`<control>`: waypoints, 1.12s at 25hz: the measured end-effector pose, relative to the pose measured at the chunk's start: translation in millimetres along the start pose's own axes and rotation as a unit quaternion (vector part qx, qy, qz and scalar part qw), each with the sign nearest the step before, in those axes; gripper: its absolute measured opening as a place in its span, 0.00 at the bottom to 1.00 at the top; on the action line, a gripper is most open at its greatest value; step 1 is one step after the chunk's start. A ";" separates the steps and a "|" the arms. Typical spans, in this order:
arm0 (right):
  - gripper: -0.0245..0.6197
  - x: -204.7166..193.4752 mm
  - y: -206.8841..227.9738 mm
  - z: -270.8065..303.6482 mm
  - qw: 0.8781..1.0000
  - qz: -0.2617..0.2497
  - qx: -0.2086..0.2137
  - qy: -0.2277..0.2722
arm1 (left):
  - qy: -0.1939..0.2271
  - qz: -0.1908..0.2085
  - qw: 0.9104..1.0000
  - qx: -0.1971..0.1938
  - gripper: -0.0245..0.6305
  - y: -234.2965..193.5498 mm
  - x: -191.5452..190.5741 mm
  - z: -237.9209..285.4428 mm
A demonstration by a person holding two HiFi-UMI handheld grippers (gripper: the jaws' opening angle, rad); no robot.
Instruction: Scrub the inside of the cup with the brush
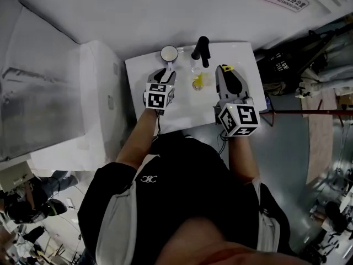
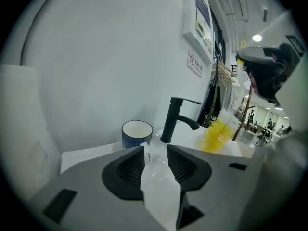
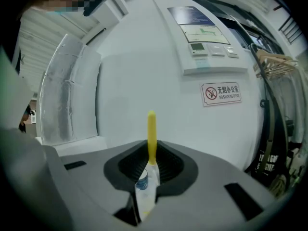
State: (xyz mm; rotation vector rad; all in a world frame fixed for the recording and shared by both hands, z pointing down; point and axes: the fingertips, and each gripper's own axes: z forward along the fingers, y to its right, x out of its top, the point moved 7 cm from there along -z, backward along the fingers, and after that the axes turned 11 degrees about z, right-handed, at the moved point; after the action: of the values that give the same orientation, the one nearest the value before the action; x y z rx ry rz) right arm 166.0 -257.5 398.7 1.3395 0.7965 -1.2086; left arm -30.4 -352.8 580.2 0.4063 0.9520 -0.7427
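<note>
Sink counter (image 1: 242,59), one cup (image 1: 169,54), one brush (image 1: 197,83)

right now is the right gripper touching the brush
Touching. In the right gripper view, the right gripper has its jaws closed on the yellow handle of the brush.

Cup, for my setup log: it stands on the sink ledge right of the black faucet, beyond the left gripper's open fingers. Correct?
No: the left gripper view shows the cup left of the black faucet. It does stand on the sink ledge, beyond the open left gripper.
</note>
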 end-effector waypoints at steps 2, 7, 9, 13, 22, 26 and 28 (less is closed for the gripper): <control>0.12 -1.2 4.1 -2.0 1.000 0.002 -0.011 -0.001 | -0.006 0.000 1.000 -0.005 0.26 -1.2 -2.9 8.4; 0.12 -5.3 14.2 -8.1 0.999 0.007 -0.038 -0.006 | -0.020 -0.009 1.000 -0.016 0.28 -7.3 -11.2 25.0; 0.12 -6.6 18.4 -10.4 0.999 0.010 -0.047 -0.007 | -0.024 -0.011 0.999 -0.018 0.28 -9.3 -13.0 30.8; 0.12 -7.0 27.2 -15.3 0.998 0.016 -0.063 -0.010 | -0.035 -0.007 0.999 -0.027 0.28 -8.5 -13.6 41.6; 0.12 -10.6 43.6 -15.3 0.996 0.025 -0.089 -0.014 | -0.046 0.006 0.998 -0.045 0.28 -5.7 -18.6 61.2; 0.12 -10.5 52.0 -14.8 0.995 0.031 -0.098 -0.015 | -0.048 0.018 0.997 -0.050 0.26 -1.5 -17.6 69.8; 0.12 -11.2 55.6 -15.1 0.994 0.033 -0.102 -0.017 | -0.049 0.025 0.997 -0.050 0.21 0.7 -17.6 73.5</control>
State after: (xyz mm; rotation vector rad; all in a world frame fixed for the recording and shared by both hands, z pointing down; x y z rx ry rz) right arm 218.9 -249.9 423.0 1.1667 0.8225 -1.0647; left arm 6.5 -390.5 634.2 0.3034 0.8798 -0.6606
